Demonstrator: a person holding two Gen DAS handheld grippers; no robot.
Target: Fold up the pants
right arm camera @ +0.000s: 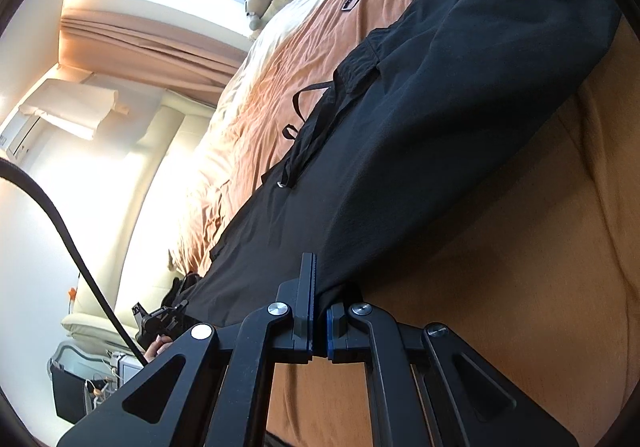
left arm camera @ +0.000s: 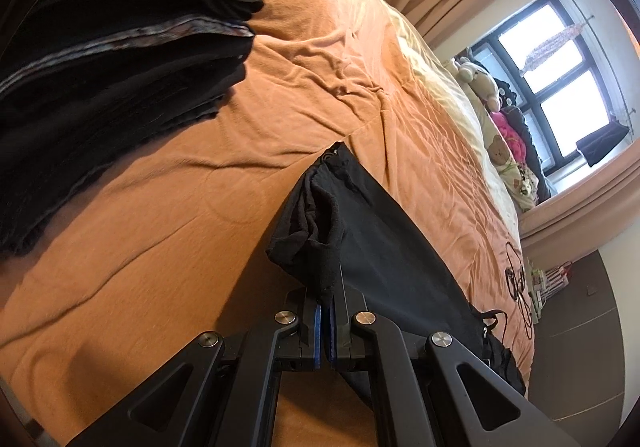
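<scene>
Left gripper (left arm camera: 325, 321) and right gripper (right arm camera: 319, 321) clamped on pants (right arm camera: 440, 119) above bed (left arm camera: 160, 207) | step: mid-fold | next: lay ends together.

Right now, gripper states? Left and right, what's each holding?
Left gripper: closed, pinching an edge of the black pants.
Right gripper: closed, pinching another edge of the same black pants over the orange bedspread.

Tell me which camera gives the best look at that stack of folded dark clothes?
The left wrist view. The stack of folded clothes fills its upper left, layers visible, lying on the orange bedspread. The right wrist view does not show it, only the black pants.
</scene>
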